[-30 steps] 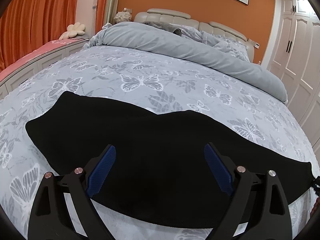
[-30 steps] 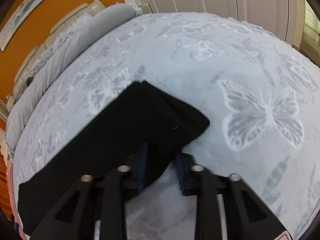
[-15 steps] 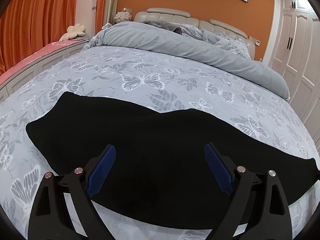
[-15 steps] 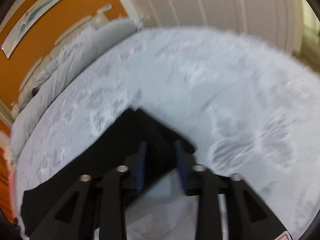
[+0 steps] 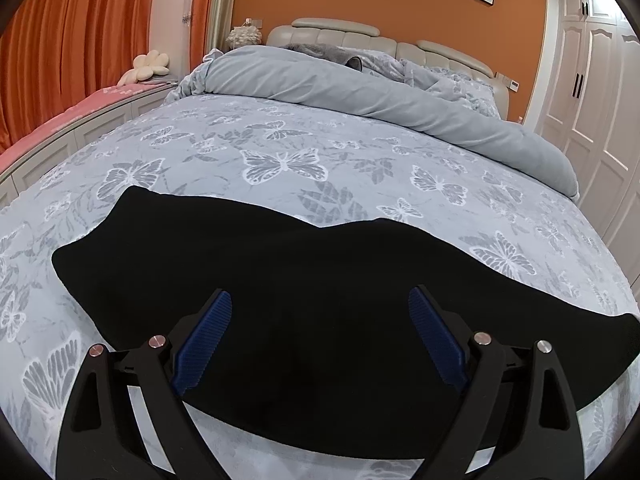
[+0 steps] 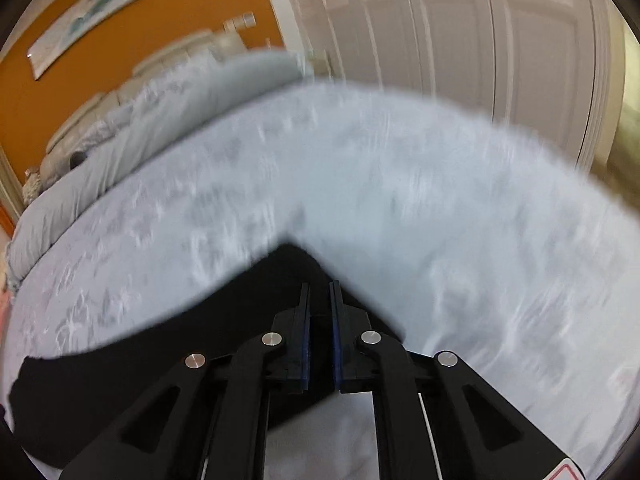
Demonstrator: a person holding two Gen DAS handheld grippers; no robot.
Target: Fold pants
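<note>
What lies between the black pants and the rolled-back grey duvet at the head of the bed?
Only bare butterfly-print bedsheet lies between the pants and the duvet; the left wrist view shows it.

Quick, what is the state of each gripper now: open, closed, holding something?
Left gripper: open, holding nothing, above the black pants.
Right gripper: closed on the end of the black pants.

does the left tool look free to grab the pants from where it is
Probably yes: the left tool hangs open right over the black pants, with nothing between them, though a flat middle may be hard to pinch.
</note>
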